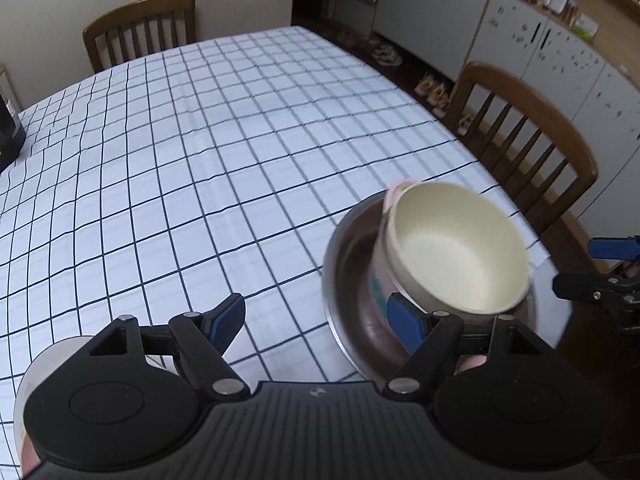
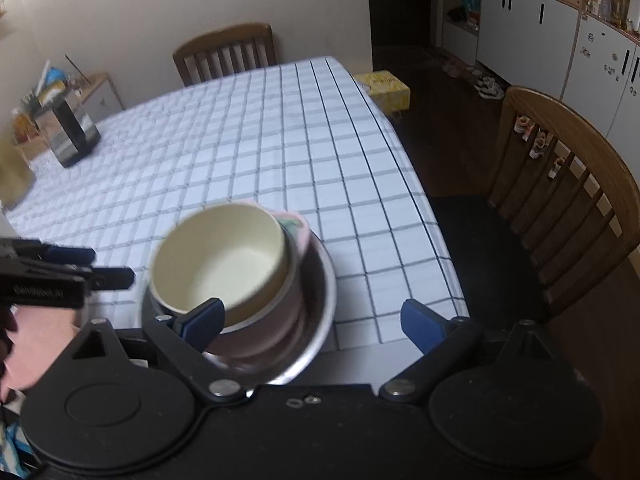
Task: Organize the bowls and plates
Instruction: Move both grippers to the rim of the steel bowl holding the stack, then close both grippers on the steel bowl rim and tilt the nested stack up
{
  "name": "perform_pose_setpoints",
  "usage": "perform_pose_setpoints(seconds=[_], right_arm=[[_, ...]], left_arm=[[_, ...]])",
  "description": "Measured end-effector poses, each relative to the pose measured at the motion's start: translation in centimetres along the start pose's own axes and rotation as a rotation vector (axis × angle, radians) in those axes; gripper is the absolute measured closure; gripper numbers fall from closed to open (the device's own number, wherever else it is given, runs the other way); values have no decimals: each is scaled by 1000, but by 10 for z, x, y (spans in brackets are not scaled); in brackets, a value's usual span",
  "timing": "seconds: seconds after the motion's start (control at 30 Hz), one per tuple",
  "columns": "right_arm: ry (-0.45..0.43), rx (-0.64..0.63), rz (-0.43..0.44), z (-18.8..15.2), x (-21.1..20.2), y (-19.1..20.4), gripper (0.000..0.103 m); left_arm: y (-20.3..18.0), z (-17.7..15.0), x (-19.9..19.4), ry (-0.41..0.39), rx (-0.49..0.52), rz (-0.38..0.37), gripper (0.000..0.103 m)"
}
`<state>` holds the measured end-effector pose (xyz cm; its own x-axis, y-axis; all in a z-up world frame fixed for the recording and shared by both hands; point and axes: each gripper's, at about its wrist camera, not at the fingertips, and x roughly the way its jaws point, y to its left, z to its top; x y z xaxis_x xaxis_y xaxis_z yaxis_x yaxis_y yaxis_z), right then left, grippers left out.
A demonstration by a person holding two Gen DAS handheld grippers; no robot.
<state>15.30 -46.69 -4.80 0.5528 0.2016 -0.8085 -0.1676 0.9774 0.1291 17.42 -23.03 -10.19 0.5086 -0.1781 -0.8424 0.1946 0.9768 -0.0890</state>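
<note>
Stack of dishes sits near the front right corner of the table [image 1: 200, 140], which has a white cloth w/ dark grid lines. Bottom of stack: wide shiny steel bowl [image 1: 352, 280]. Inside it a pinkish bowl [image 2: 276, 320] w/ a faint pattern on its wall, and on top a cream round bowl [image 1: 452, 248], tilted, its open mouth tipped toward both cameras. A pale pink/green edge [image 2: 296, 224] sticks out behind the cream bowl; can't tell what it is. Stack is blurred in both views.

Left tool [image 1: 316, 320]: blue-padded fingers well apart, nothing clamped. Its right finger pad [image 1: 404, 316] is over the steel bowl, just at the lower wall of the cream bowl; contact can't be told. Its left finger is over bare cloth. A white rounded thing [image 1: 28, 380] shows behind the tool's left side, mostly hidden.

Right tool [image 2: 316, 320]: fingers spread wide, nothing gripped. Its left pad [image 2: 204, 320] is in front of the cream bowl's near rim, its right pad over the table's edge, clear of the stack.

Each tool shows at the edge of the other's view. Wooden slat-back chairs: one at the far end [image 2: 228, 52], one at the right side [image 1: 524, 136]. Dark boxy object [image 2: 72, 132] on the far left of the table. Yellow box [image 2: 384, 84] on the floor beyond, white cabinets [image 2: 524, 28] along the right wall
</note>
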Motion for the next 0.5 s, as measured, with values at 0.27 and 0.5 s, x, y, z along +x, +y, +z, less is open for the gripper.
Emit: perform_pose_setpoints(seconds=[0.27,0.5], right_arm=[[100,27,0,-5,40,-15,25],[156,51,24,-1,62,-18,51]], left_arm=[[9,5,30,64,-24,25,26],[10,9,45,106,-54,17,44]])
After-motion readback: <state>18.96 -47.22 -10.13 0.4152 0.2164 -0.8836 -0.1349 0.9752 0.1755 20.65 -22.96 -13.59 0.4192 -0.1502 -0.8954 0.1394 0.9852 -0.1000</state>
